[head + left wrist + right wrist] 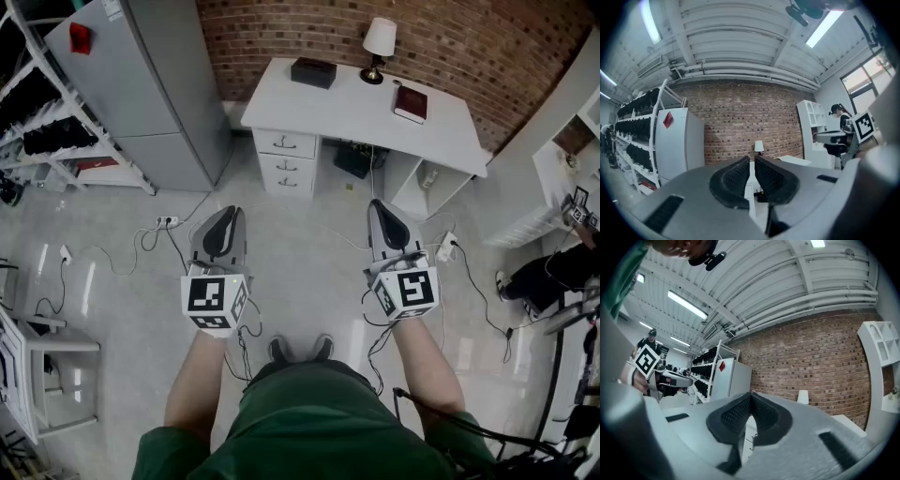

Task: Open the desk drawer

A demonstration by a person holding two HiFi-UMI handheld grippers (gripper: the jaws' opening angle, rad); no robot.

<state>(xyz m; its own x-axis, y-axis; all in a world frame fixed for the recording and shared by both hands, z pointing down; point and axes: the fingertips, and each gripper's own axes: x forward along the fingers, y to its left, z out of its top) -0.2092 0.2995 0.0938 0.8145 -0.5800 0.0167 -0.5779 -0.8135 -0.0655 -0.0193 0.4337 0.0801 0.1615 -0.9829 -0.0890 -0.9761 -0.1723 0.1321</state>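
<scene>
A white desk [375,117] stands against the brick wall at the far end of the floor. Its three-drawer stack [285,161] is at the desk's left side, and all three fronts sit flush. My left gripper [228,212] and right gripper [378,204] hang side by side over the floor, well short of the desk and pointing toward it. Both are shut with nothing between the pads. The left gripper view has my left gripper [752,159] in front of the desk top [794,161]. In the right gripper view my right gripper [751,395] partly hides the drawers [748,437].
On the desk stand a lamp [378,42], a black box [313,72] and a red book [411,103]. A grey cabinet [141,84] and a shelving rack [37,112] stand to the left. Cables and a power strip [169,222] lie on the floor. A person [553,272] sits at the right.
</scene>
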